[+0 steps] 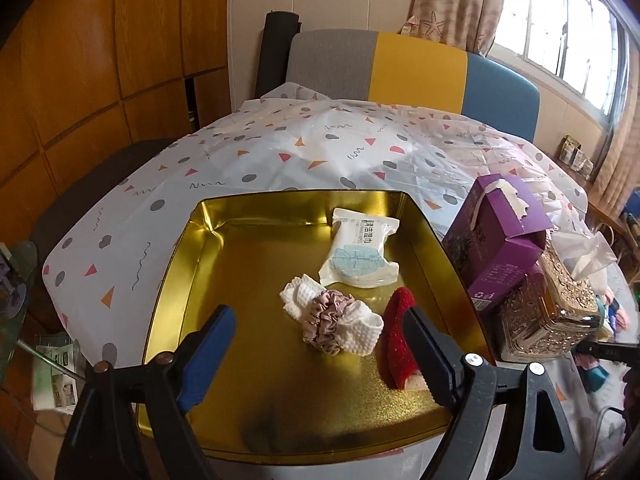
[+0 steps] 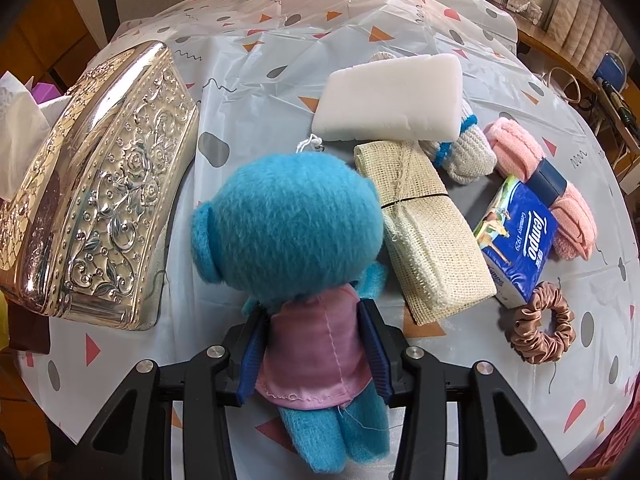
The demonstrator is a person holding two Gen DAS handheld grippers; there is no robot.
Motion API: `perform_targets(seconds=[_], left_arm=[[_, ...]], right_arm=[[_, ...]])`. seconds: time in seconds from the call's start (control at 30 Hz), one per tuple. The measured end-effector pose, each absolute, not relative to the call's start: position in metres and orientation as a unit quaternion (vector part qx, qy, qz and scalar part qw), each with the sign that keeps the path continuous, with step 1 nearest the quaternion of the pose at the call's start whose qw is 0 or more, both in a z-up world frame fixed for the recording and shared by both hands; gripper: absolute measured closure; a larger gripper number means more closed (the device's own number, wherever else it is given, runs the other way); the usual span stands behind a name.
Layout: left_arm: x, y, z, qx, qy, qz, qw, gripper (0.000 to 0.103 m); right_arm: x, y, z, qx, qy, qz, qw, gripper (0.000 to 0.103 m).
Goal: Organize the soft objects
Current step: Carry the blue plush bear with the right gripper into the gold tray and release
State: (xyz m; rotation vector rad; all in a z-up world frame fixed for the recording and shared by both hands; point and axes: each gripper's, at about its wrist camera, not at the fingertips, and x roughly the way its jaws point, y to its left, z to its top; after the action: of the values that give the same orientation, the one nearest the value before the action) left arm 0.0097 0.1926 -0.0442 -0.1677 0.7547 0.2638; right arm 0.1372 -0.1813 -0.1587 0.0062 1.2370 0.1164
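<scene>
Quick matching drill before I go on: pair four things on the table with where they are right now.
Things:
1. wet wipes pack
2. blue plush doll
3. brown scrunchie
4. white sponge

Places:
A. clamped by the right gripper
B. on the tablecloth beside the Tempo tissue pack
C. inside the gold tin
D. resting on top of the cream mesh cloth's far end

Pairs: 1-C, 2-A, 3-B, 4-D
</scene>
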Motion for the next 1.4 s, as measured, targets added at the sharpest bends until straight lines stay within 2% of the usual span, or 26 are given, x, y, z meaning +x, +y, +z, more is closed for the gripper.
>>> perform_targets(seconds=[0.23,0.5,0.8,0.97,1.07,1.2,1.3,1.4], left_arm=[[0.003,0.188,-0.043,-0.075,0.365,0.129,0.919,0.013],[0.003,0.195,-0.053,-0.076,0.379,0.135,0.913,0.012],[-0.003,0.212,-0.052,-0.100,0.372,0.144,0.912,0.012],[-0.009,0.226,-0.046,-0.107,0.358,0.162,0.913,0.010],[-0.013,0.240,-0.041,-0.116,0.351,0.177,0.912,0.010],[-0.020,0.258,-0.038,-0.130,0.343,0.197,0.909,0.010],[-0.027,0.270,-0.035,-0.135,0.337,0.223,0.905,0.009],[-0.037,0.282,-0.032,-0.143,0.324,0.244,0.903,0.004]], right_arm=[[0.130,-0.179,-0.150,0.013,0.572,0.060,0.818,0.071],[0.116,-0.190,-0.112,0.071,0.529,0.052,0.844,0.075],[0.139,-0.188,-0.020,0.095,0.437,0.050,0.893,0.075],[0.137,-0.117,0.051,0.056,0.365,0.155,0.916,0.075],[0.122,-0.054,0.076,0.010,0.336,0.245,0.909,0.075],[0.093,0.025,0.069,-0.051,0.337,0.353,0.871,0.075],[0.078,0.072,0.039,-0.085,0.362,0.404,0.836,0.075],[0.074,0.106,0.001,-0.115,0.401,0.437,0.797,0.075]])
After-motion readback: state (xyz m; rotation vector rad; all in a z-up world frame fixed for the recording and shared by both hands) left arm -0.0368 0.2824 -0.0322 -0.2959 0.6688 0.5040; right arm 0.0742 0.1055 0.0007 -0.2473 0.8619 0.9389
